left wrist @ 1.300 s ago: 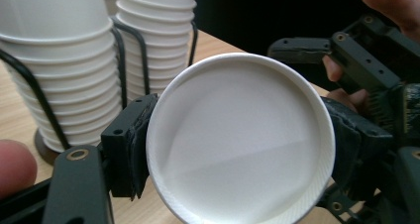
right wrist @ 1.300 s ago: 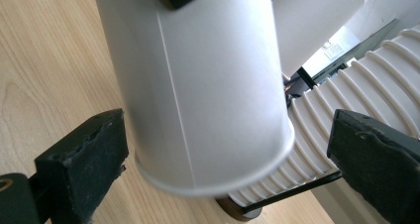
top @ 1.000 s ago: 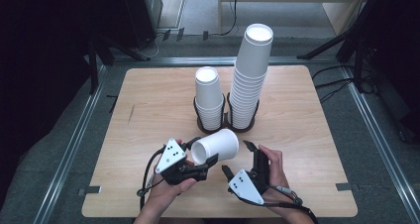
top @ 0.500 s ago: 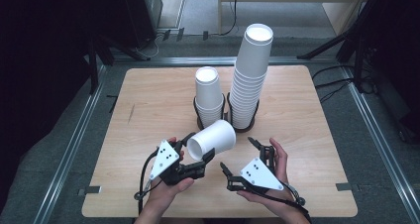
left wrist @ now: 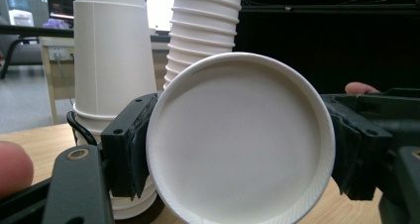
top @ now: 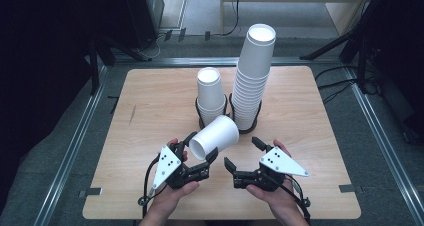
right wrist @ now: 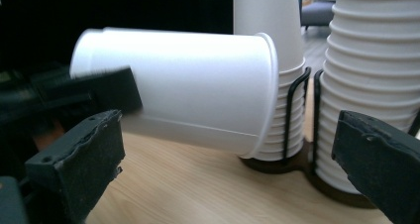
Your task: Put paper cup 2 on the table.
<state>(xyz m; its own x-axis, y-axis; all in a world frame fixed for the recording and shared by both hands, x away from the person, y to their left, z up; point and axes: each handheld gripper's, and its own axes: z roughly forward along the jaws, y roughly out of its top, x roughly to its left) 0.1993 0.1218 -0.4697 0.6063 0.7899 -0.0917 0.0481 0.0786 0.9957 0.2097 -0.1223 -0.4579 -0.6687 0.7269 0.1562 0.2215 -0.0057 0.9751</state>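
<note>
The left tool (top: 200, 156) pinches a paper cup (top: 216, 137) sideways above the table (top: 150, 116); squeezing harder could crush it. The right tool (top: 242, 158) gapes wide nearby and could nudge the tall stack (top: 252, 81).

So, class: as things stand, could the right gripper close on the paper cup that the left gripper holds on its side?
Probably yes. The right gripper is open and empty, its jaws point toward the paper cup, and only bare table lies between them. The left gripper grips near the cup's base, leaving the rim end free.

short stack (top: 210, 93) left of tall stack (top: 254, 76)
</note>
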